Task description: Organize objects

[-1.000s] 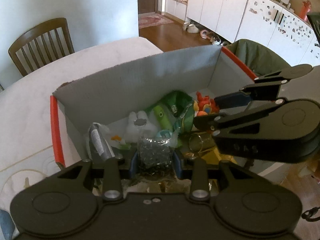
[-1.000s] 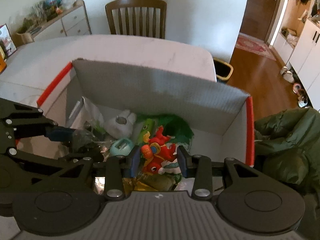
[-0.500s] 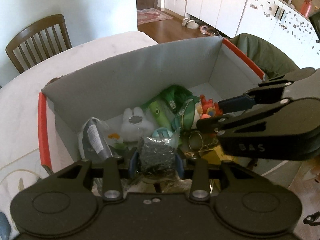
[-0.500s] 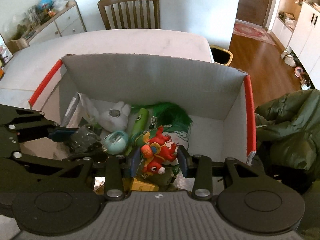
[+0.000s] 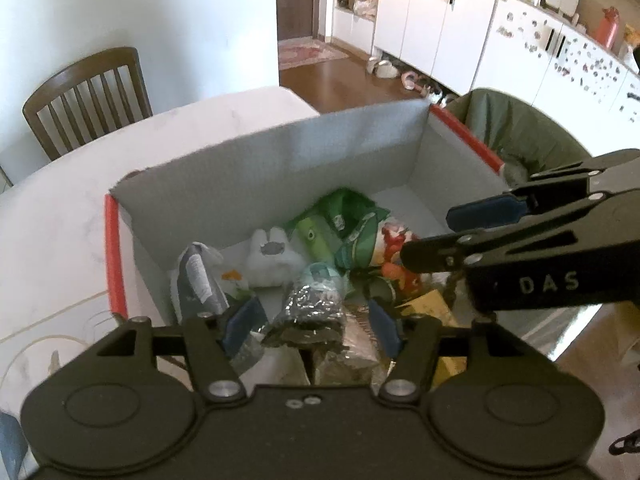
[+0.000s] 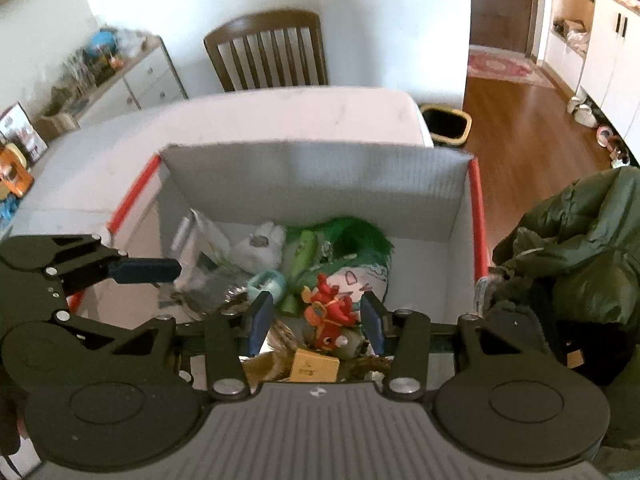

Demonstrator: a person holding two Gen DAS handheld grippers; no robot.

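Both tools hang over an open cardboard box (image 5: 280,168) with red-taped side edges that stands on a pale table (image 5: 52,216). The left tool (image 5: 312,326) has its jaws spread wide, and a crinkled bag of small dark pieces (image 5: 310,308) sits between the blue pads without either pad touching it. The right tool (image 6: 316,318) is likewise spread open, and a red toy figure (image 6: 330,312) lies between its pads, clear of both. Beyond the left tool's tips, deeper in the box, lie a white plush toy (image 5: 270,254), a green plush (image 5: 340,220) and a round teal item (image 5: 320,274); to the left of that tool is a grey packet (image 5: 196,280). Just below the red figure, close to the right tool's body, is a small yellow box (image 6: 314,366). A green jacket (image 6: 580,256) is bunched to the right of the right tool, outside the box, and a wooden chair (image 6: 266,52) stands beyond the far end of the table
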